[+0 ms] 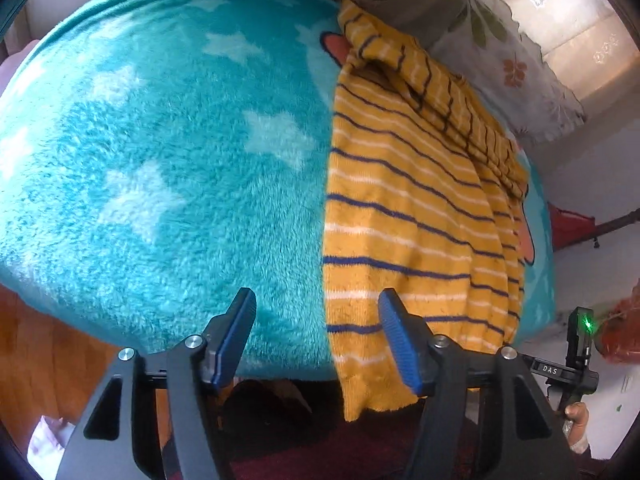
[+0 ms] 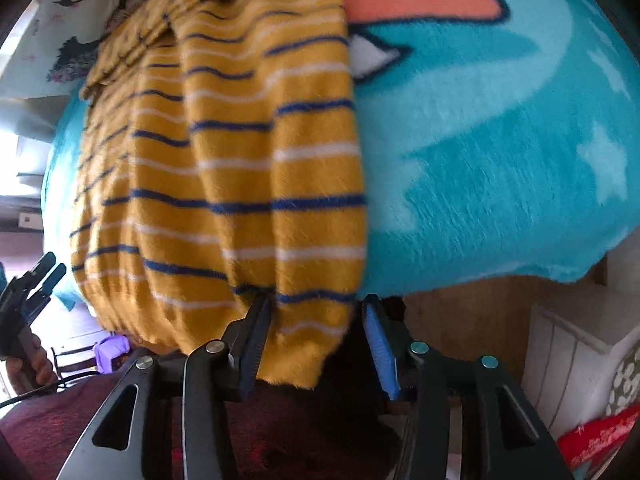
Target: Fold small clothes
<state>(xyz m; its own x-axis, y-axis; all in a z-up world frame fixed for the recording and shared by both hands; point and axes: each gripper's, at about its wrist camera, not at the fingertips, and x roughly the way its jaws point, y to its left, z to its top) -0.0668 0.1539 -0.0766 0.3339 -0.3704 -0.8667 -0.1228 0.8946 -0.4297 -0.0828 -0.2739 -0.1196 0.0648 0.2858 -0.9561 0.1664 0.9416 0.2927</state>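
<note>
A mustard-yellow garment with navy and white stripes lies folded lengthwise on a teal fleece blanket with white stars. Its near hem hangs over the blanket's front edge. My left gripper is open at that edge, and the garment's left border lies between its fingers without being pinched. In the right wrist view my right gripper is open too, with the right hem corner of the garment hanging between its pads. The other gripper shows at the side of each view, held by a hand.
A floral pillow lies beyond the garment at the blanket's far side. Wooden floor shows below the blanket's left edge. A white cushion and something red sit low on the right, and a purple stool on the left.
</note>
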